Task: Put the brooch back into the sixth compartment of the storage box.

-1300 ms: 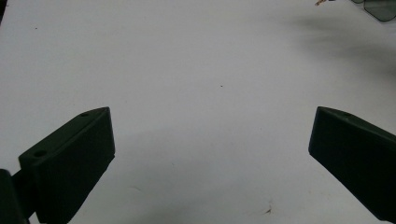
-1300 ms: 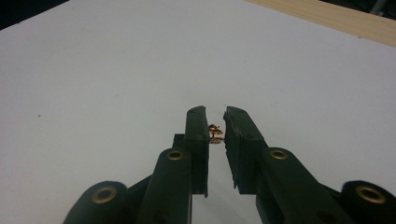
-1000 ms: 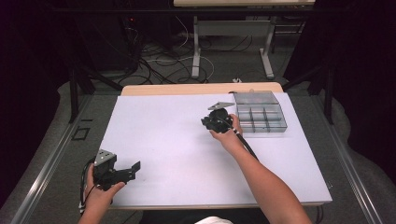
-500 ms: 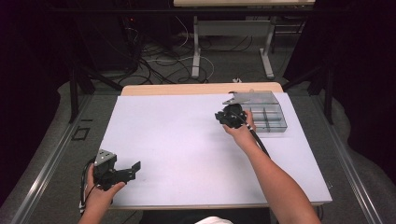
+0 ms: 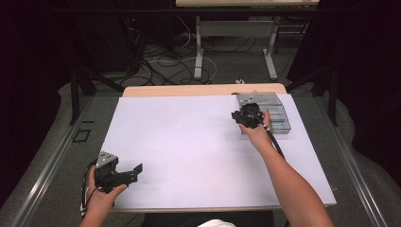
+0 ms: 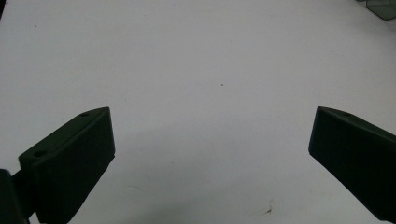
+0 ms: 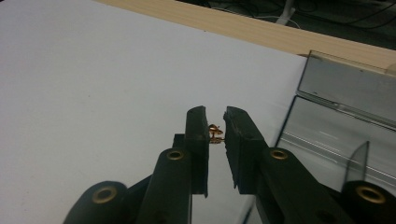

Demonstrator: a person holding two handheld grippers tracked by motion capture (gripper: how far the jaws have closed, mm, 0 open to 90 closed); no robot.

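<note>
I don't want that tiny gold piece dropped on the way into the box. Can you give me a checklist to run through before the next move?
1. Right gripper shut on the small gold piece: ok, it sits pinched between the jaw tips.
2. Firmness of that grip: cannot tell; the piece is tiny and sticks out above the jaws.
3. Clear compartment box within reach: ok, the right gripper is at its near left edge.
4. Which compartment lies under the piece: cannot tell.
5. Left gripper out of the way: ok, open at the near left of the white table, holding nothing.
</note>
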